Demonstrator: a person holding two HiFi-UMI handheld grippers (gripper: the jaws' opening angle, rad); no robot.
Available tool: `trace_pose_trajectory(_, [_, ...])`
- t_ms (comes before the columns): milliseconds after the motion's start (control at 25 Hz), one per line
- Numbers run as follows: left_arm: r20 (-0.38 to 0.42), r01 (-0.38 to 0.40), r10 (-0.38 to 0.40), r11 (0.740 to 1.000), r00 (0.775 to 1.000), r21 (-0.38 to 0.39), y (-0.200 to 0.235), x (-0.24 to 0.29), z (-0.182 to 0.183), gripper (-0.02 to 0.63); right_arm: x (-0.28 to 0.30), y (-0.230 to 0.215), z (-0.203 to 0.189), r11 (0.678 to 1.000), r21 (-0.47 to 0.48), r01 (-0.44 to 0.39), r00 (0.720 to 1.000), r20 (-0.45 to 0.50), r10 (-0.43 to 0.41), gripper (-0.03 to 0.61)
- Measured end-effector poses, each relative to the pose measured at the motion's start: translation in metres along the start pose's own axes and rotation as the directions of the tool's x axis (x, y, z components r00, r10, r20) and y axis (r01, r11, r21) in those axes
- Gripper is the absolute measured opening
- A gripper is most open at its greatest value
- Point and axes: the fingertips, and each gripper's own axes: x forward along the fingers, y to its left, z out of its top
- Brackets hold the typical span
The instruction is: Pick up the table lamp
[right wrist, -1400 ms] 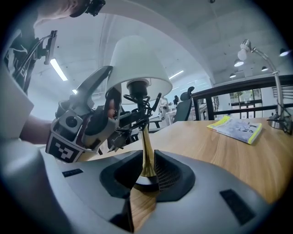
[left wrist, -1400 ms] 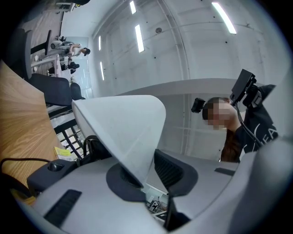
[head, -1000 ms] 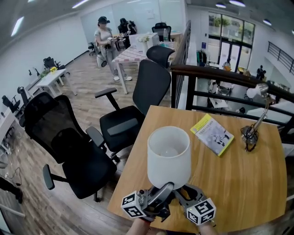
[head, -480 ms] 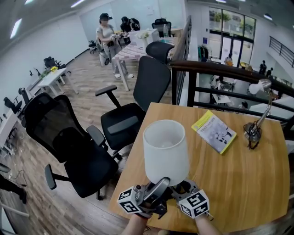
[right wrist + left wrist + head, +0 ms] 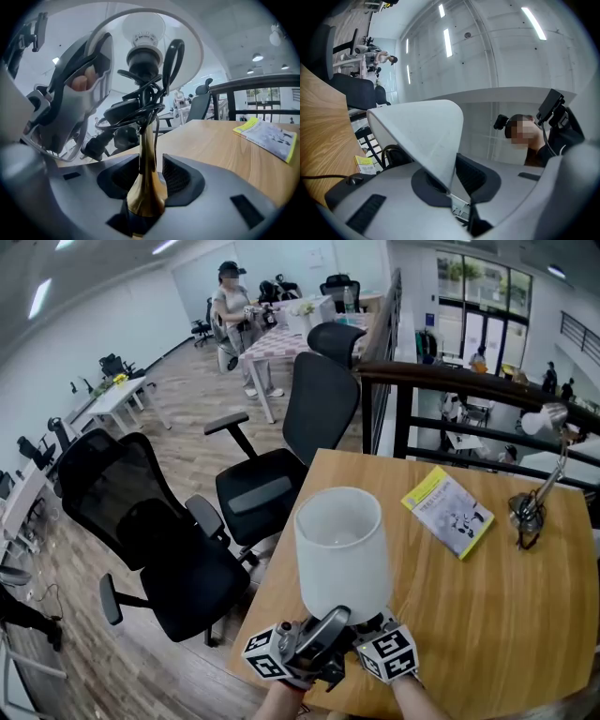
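While both grippers hold the table lamp (image 5: 342, 549) upright over the near edge of the desk (image 5: 487, 615), the step in hand looks like the lift itself; no view shows whether the foot has cleared the wood. At left, the left gripper (image 5: 451, 183) has just been closing its jaws, and they pinch the thin wall of the white shade (image 5: 422, 131) at its rim. To its right, the right gripper (image 5: 146, 180) has its jaws clamped on the brass stem (image 5: 146, 154) just above the flare, below the bundled black cord (image 5: 136, 110). Next, I judge, comes a straight rise with both hands moving together, since the shade grip is slight and could twist. Farther right, a yellow book (image 5: 450, 512) lies near the far edge, well apart from the lamp.
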Motion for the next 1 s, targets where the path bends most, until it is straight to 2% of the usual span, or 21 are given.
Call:
trace_pose_trajectory(200, [-0.005, 0.002, -0.002, 1.000, 1.000, 0.001, -0.001, 0.001, -0.002, 0.034, 0.002, 0.002, -0.002, 1.000, -0.023, -0.019, 1.000, -0.003, 0.019, 0.152])
trace_pose_trajectory(320, [-0.001, 0.001, -0.001, 1.000, 1.000, -0.001, -0.002, 0.000, -0.002, 0.034, 0.002, 0.007, 0.000, 0.999, -0.046, -0.028, 1.000, 0.004, 0.028, 0.120])
trace_pose_trajectory(1000, [-0.011, 0.003, -0.002, 1.000, 1.000, 0.005, -0.016, 0.003, -0.011, 0.026, -0.016, 0.012, 0.004, 0.997, -0.071, 0.014, 0.999, 0.041, -0.011, 0.109])
